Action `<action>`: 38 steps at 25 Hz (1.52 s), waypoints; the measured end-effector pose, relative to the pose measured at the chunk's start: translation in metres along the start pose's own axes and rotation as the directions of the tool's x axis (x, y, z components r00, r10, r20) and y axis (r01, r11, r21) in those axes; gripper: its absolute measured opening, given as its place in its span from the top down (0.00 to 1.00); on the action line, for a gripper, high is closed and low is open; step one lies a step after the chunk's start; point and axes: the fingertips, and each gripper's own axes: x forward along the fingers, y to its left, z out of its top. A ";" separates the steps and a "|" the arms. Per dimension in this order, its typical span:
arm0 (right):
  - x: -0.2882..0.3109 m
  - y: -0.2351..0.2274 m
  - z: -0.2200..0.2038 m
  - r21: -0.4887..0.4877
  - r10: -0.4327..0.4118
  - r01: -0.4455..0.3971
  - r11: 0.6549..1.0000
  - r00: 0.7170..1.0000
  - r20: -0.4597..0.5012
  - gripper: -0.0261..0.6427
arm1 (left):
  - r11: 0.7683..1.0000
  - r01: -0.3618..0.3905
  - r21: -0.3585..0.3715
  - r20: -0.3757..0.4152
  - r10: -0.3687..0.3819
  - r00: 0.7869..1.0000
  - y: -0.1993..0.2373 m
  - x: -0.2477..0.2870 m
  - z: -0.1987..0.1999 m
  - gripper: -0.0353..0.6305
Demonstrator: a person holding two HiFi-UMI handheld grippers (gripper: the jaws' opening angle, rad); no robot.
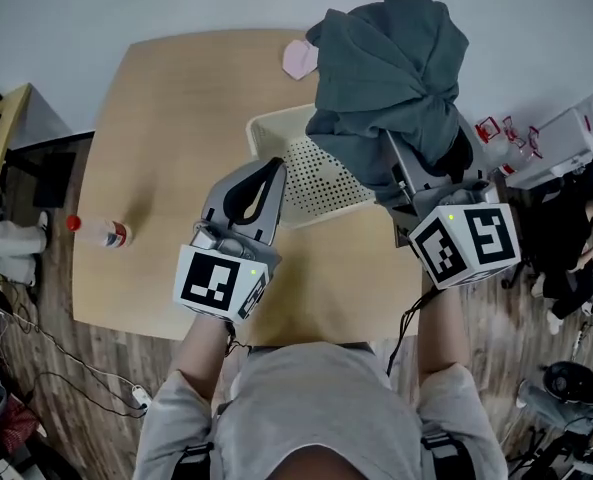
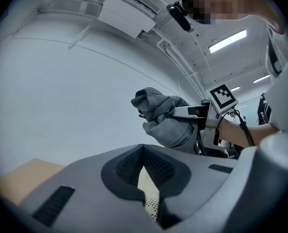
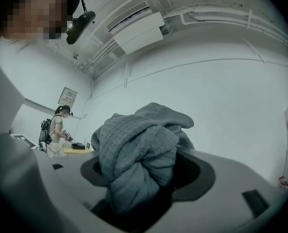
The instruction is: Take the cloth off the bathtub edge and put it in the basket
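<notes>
Your right gripper [image 3: 148, 183] is clamped on the gray cloth [image 1: 391, 68], which bunches up between its jaws and spills out past their tips. Your left gripper [image 1: 274, 168] has its jaws together with nothing between them. The basket [image 1: 276, 128] lies just ahead of them.

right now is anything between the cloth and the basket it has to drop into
Nothing under the cloth itself. It's bunched up over the far right side of the basket, and the visible basket floor is bare. Only the left gripper sits over the near left rim, away from the cloth.
</notes>
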 end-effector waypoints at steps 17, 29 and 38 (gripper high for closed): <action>0.077 0.009 -0.128 -0.026 0.139 -0.149 0.988 0.961 -0.237 0.48 | 0.997 0.005 -0.072 -0.079 -0.011 0.997 0.036 0.019 -0.044 0.95; 0.090 0.024 -0.224 -0.079 0.277 -0.366 0.927 0.813 -0.512 0.48 | 0.992 -0.009 -0.128 -0.114 -0.006 0.993 0.053 0.034 -0.072 0.95; 0.083 0.036 -0.278 -0.090 0.330 -0.521 0.849 0.656 -0.679 0.48 | 0.988 -0.018 -0.154 -0.127 -0.002 0.992 0.061 0.041 -0.086 0.95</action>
